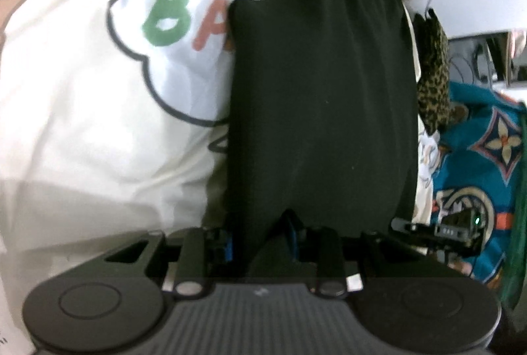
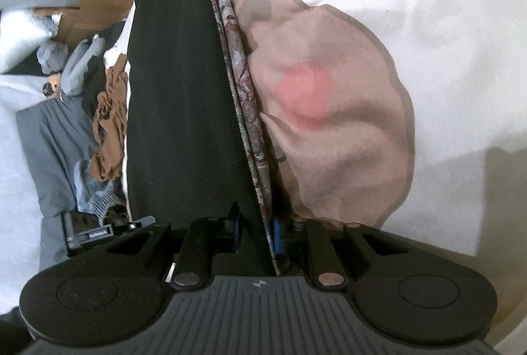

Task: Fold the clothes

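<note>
Black garment (image 1: 322, 98) hides both tools' fingertips; cream shirt (image 1: 82, 124) lettering cut off.

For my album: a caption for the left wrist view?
Left gripper pinching a black garment before a cream printed T-shirt.

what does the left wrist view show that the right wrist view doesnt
Only the left wrist view shows the cloud print with letters, a leopard-print cloth and a teal patterned fabric. Only the right wrist view shows the patterned trim along the black edge, a brown cartoon print, a brown crumpled garment and grey clothes. Both show the black garment clamped in shut tongs, against a cream shirt.
</note>
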`<move>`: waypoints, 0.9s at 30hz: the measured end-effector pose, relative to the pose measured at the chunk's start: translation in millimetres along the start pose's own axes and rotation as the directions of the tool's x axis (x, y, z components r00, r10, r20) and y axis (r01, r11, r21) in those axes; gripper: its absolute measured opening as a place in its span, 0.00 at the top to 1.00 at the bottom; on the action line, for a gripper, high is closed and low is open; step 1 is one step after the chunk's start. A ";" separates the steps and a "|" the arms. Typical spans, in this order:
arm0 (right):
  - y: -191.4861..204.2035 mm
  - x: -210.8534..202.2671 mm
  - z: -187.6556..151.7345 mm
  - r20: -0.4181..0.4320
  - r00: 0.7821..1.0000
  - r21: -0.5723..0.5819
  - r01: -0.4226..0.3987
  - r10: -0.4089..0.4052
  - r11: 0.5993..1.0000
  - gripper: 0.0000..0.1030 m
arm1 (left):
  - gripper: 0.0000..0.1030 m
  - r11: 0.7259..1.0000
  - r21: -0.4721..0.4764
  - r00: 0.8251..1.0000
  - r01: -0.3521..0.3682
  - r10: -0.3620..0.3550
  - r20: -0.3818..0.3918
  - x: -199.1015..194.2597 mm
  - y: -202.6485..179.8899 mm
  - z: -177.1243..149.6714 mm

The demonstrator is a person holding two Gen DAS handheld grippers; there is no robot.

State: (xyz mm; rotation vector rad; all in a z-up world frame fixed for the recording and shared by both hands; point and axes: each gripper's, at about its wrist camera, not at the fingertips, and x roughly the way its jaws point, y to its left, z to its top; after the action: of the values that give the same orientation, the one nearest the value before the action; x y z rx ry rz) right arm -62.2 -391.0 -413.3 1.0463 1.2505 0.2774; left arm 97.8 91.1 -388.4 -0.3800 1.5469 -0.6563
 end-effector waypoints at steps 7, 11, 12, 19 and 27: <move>5.3 5.4 -2.3 -0.016 1.000 -0.032 0.011 -0.012 0.999 0.88 | 0.79 0.998 0.053 0.998 -0.029 0.032 -0.055 3.7 -7.9 -2.7; 7.3 11.8 -1.3 -0.011 1.000 -0.026 0.016 -0.016 1.000 0.88 | 0.81 0.998 0.048 0.997 -0.026 0.030 -0.067 10.4 -11.7 7.5; 7.9 11.6 -1.5 -0.010 1.000 -0.034 0.018 -0.019 0.999 0.88 | 0.83 0.998 0.048 0.997 -0.027 0.031 -0.071 9.3 -11.3 9.4; 18.4 9.3 -0.3 -0.017 0.997 -0.064 0.068 -0.069 0.996 0.98 | 0.93 0.995 0.069 0.995 -0.068 0.073 -0.074 -3.6 -20.7 8.3; 55.7 -15.5 -3.9 -0.005 0.996 -0.122 0.085 -0.086 0.989 0.99 | 0.95 0.986 0.125 0.992 -0.114 0.119 -0.036 -29.2 -57.2 6.8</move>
State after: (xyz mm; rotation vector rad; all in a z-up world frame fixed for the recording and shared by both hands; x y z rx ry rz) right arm -51.5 -369.8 -360.4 0.8857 1.2681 0.2894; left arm 98.8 63.1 -330.2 -0.1823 1.5486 -0.6676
